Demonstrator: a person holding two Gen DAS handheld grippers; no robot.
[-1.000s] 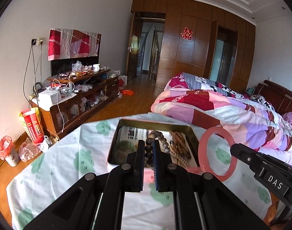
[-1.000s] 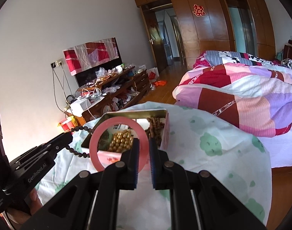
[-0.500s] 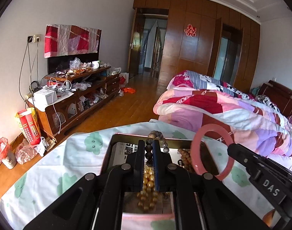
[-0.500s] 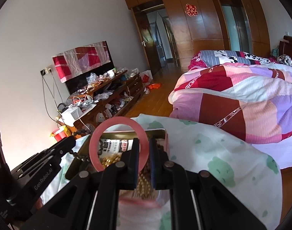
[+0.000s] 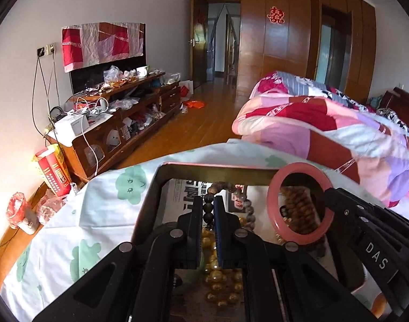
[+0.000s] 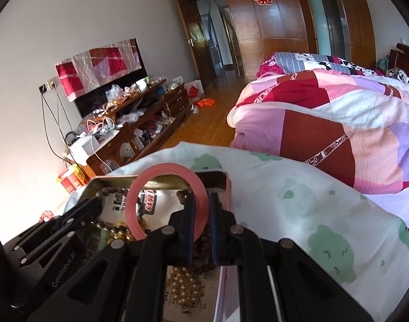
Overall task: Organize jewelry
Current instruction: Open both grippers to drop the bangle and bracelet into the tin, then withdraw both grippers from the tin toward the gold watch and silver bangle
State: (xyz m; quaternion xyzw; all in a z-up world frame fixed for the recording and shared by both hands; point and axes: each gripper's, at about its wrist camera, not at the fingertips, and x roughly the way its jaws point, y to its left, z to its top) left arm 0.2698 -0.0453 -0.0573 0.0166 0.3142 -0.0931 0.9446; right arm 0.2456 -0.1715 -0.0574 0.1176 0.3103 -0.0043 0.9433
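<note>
Worktop (image 5: 70,230) under cloud-print cloth; one tin (image 5: 218,167) on it, open, catching pieces; left tongs (image 5: 207,209) pinched on dark bead bracelet (image 5: 207,206), hung over tin for drop; right tongs (image 6: 201,209) clamped on pink bangle (image 6: 164,169), rim upright above tin; two pieces held, at least two bead strands inside.

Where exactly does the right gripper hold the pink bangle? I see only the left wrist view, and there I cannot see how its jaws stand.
Observer: The right gripper has its jaws shut on the right side of the pink bangle, low on its rim.
Operator: What lies under those jaws?
Observer: A brown wooden bead strand, inside the tin.
Operator: And what is right of the tin?
Observer: The white cloth with green trees.
</note>
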